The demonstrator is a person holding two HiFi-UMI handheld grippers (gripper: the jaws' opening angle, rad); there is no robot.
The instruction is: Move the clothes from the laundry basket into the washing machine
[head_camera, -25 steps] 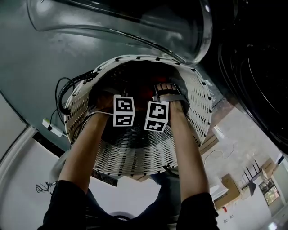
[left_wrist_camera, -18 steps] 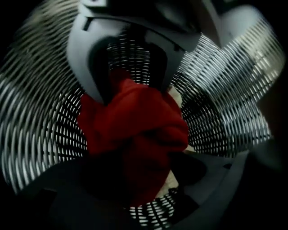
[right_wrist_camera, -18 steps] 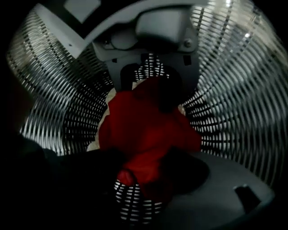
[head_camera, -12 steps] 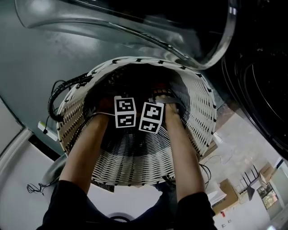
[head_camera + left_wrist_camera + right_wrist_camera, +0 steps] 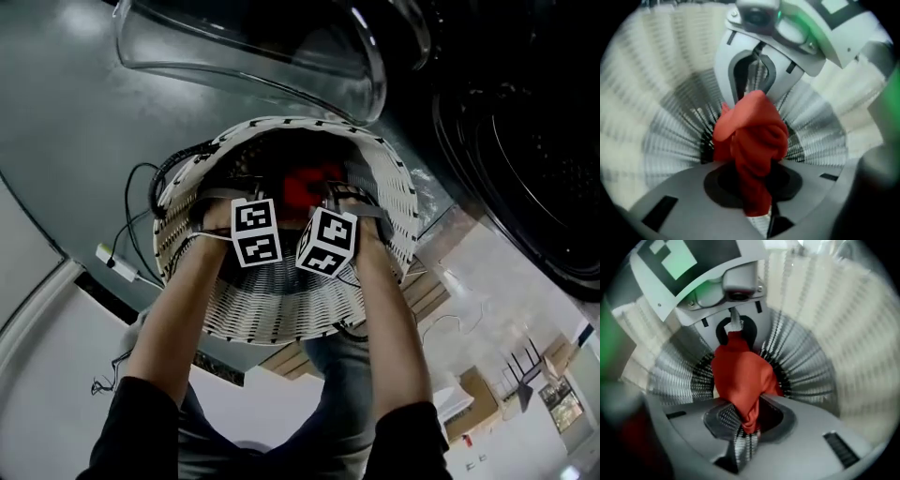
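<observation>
Red garment (image 5: 752,136) is clamped by both the left claw (image 5: 757,210) and the right claw (image 5: 747,430), whose jaws have just been closing on it. It hangs inside the laundry basket (image 5: 272,314), and no other clothes show beneath. Carrying it over to the washing machine (image 5: 525,159) remains.

In the head view the left hand (image 5: 214,220) and right hand (image 5: 367,223) are covering the tips of the left claw (image 5: 757,206) and right claw (image 5: 747,427). The jaws of both have just been closing with the red cloth (image 5: 305,186) between them, so only a small patch of that cloth is showing there. In both gripper views the laundry basket (image 5: 281,314) is smearing into a blur around the cloth, while the washing machine (image 5: 525,141) is running off the head view's right edge and its glass door (image 5: 253,47) off the top.
</observation>
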